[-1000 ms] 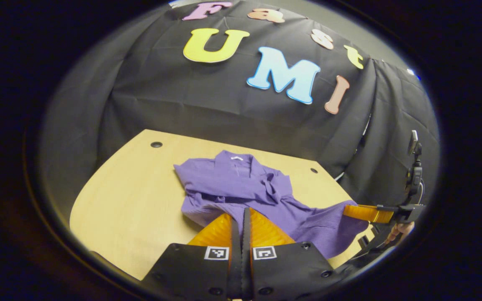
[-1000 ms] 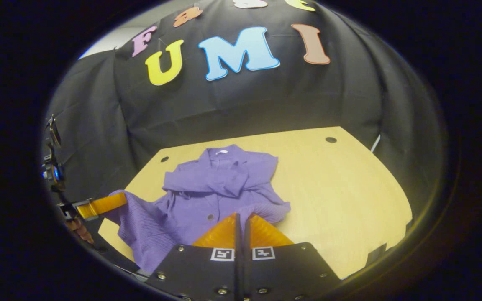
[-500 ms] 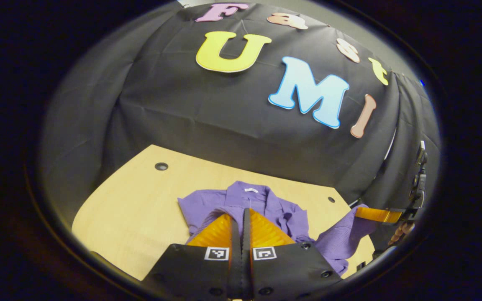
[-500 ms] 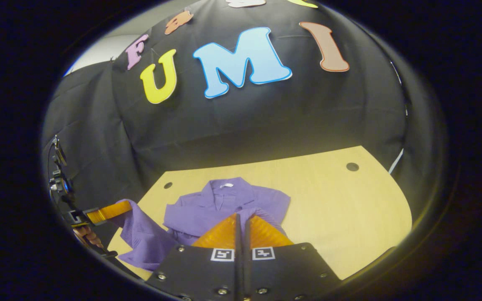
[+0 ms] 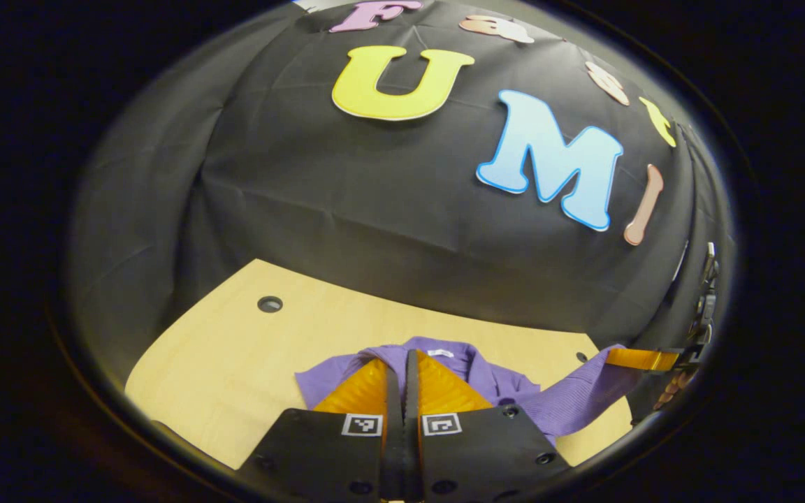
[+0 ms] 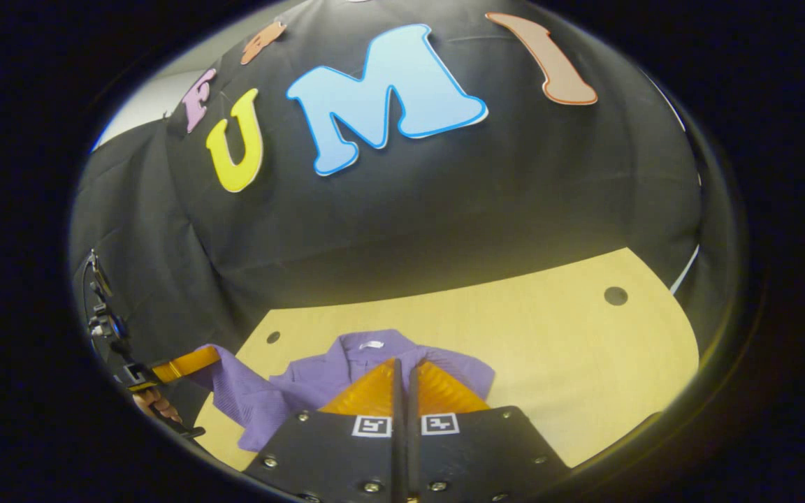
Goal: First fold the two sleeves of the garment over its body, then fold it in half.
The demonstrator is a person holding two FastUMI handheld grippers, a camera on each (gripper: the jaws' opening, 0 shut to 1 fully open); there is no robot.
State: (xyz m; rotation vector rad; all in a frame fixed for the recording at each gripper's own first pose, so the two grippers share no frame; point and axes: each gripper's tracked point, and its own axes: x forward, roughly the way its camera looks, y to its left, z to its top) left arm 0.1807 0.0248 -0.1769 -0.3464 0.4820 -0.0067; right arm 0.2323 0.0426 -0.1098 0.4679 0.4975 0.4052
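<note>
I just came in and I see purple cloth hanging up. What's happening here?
A person is folding a purple shirt on a wooden table, holding a gripper in each hand. The left gripper and the right gripper have both pinched the shirt's bottom edge and lifted it off the table. The collar end lies flat. This looks like the fold-in-half step, bringing the hem toward the collar.

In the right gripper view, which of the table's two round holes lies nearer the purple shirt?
The left hole, close to the shirt; the other hole sits far off to the right across bare table.
</note>
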